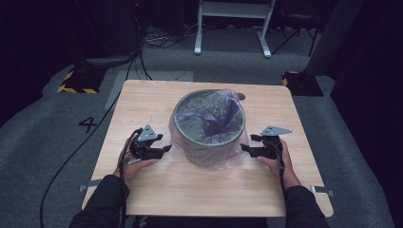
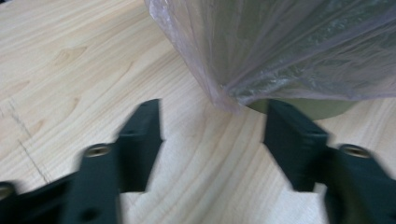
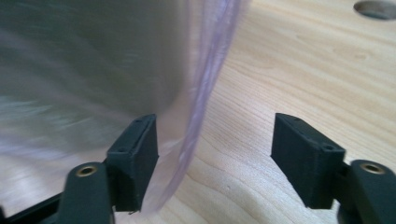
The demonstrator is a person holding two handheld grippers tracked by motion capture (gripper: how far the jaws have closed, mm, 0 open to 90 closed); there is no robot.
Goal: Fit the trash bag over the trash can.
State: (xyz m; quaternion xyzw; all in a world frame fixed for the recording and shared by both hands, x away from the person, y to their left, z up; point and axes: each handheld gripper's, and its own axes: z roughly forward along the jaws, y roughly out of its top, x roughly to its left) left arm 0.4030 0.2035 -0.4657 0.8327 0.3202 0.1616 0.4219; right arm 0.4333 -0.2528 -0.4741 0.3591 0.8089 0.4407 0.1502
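A round grey bin (image 1: 209,126), lined with a thin purple plastic bag (image 1: 223,114) folded down over its rim and wall, is seen standing upright near the middle of a light wooden table (image 1: 157,190). To the left of the bin, the left gripper (image 1: 164,149) is held low over the table, its jaws spread well apart with nothing between them and pointed at the bin's wall, just short of it. In the left gripper view, the hem of the bag (image 2: 280,51) is shown hanging near the bin's base (image 2: 308,108), just beyond the blurred jaws. To the right of the bin, the right gripper (image 1: 244,148) is likewise held with its jaws wide; in the right gripper view, the loose edge of the bag (image 3: 205,93) hangs between the jaws, beside one pad and not pinched. A round hole (image 3: 376,8) in the tabletop lies beyond the bin. Around the table, grey carpet (image 1: 38,123), trailing cables (image 1: 161,40), a white frame (image 1: 233,23) and yellow-black striped feet (image 1: 76,83) are seen in a dark room.
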